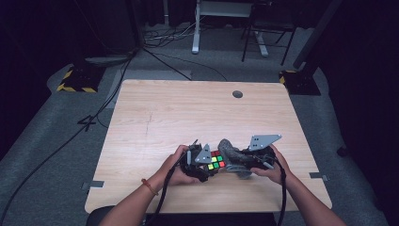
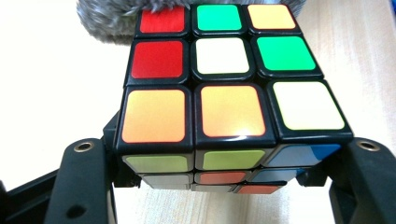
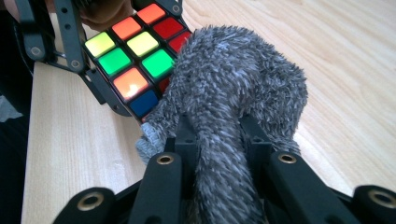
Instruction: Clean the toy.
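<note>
A scrambled Rubik's cube (image 1: pixel 217 161) hangs just above the front of the wooden table (image 1: pixel 188 113), and my left gripper (image 1: pixel 209 165) is shut on it. In the left gripper view the cube (image 2: pixel 224 93) sits between the two black jaws, its top face showing red, orange, green and white tiles. My right gripper (image 1: pixel 239 163) is shut on a grey fuzzy cloth (image 1: pixel 231 151). In the right gripper view the cloth (image 3: pixel 233 79) bulges out past the jaws and presses against one side of the cube (image 3: pixel 135 51). The same grey fuzz (image 2: pixel 112 18) shows behind the cube's far left corner.
A round cable hole (image 1: pixel 237 94) sits near the table's far edge. Behind the table are cables on the floor, desk legs (image 1: pixel 196 28) and yellow-black striped stand bases (image 1: pixel 75 80). Bare tabletop lies beyond both hands.
</note>
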